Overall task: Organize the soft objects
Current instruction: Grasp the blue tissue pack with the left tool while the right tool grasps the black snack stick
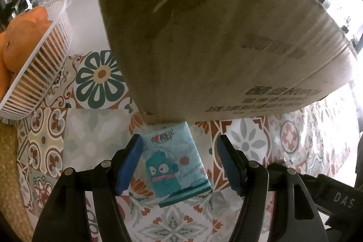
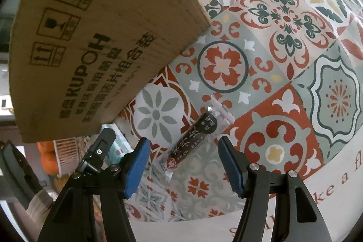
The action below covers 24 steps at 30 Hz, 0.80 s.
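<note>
A blue tissue pack [image 1: 178, 165] with a cartoon fish face lies flat on the patterned tablecloth, its far end against the cardboard box [image 1: 204, 28]. My left gripper [image 1: 179, 165] is open, its blue pads on either side of the pack, not touching. In the right wrist view a dark snack stick in a clear wrapper [image 2: 195, 140] lies on the cloth. My right gripper [image 2: 183, 165] is open with the stick's near end between its fingers. The left gripper [image 2: 99, 151] and an edge of the tissue pack [image 2: 118, 149] show at the left there.
The KUPOH cardboard box [image 2: 86, 37] stands just beyond both grippers. A white slatted basket [image 1: 45, 60] of oranges [image 1: 20, 42] sits at the left. A woven mat [image 1: 9, 174] lies at the near left. The tablecloth [image 2: 283, 60] extends to the right.
</note>
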Each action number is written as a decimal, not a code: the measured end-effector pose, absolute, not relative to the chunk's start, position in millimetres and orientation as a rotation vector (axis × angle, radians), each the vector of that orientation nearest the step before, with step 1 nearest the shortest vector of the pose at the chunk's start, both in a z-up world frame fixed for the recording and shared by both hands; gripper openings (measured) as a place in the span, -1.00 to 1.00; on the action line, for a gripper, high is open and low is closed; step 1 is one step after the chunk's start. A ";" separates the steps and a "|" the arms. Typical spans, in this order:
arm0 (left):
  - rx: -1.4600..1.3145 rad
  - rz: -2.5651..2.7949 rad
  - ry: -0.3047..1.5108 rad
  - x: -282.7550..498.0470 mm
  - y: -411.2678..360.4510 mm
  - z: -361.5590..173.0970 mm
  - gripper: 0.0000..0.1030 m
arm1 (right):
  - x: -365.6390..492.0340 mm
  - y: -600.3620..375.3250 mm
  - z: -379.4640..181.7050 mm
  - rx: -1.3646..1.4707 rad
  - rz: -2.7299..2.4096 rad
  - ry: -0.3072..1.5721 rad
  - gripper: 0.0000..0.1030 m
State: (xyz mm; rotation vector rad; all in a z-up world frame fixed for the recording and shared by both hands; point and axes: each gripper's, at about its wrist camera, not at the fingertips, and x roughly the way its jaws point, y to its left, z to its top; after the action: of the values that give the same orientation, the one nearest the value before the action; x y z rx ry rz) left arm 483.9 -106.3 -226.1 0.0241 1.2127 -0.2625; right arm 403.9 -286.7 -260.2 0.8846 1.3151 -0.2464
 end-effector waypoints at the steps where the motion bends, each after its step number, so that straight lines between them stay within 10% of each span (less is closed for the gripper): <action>1: 0.029 -0.261 1.213 483.8 -105.2 -225.7 0.29 | 405.2 -285.8 -260.0 0.881 -0.253 1.314 0.23; 24: -0.063 -0.199 1.312 503.7 -60.3 -263.9 0.09 | 452.6 -249.2 -269.5 0.691 -0.291 1.382 0.21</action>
State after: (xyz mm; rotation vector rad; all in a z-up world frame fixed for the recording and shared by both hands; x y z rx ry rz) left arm 503.7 -60.3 -263.9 -0.0633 1.3119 -0.1985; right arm 452.6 -249.2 -269.5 0.6911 1.3816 -0.2910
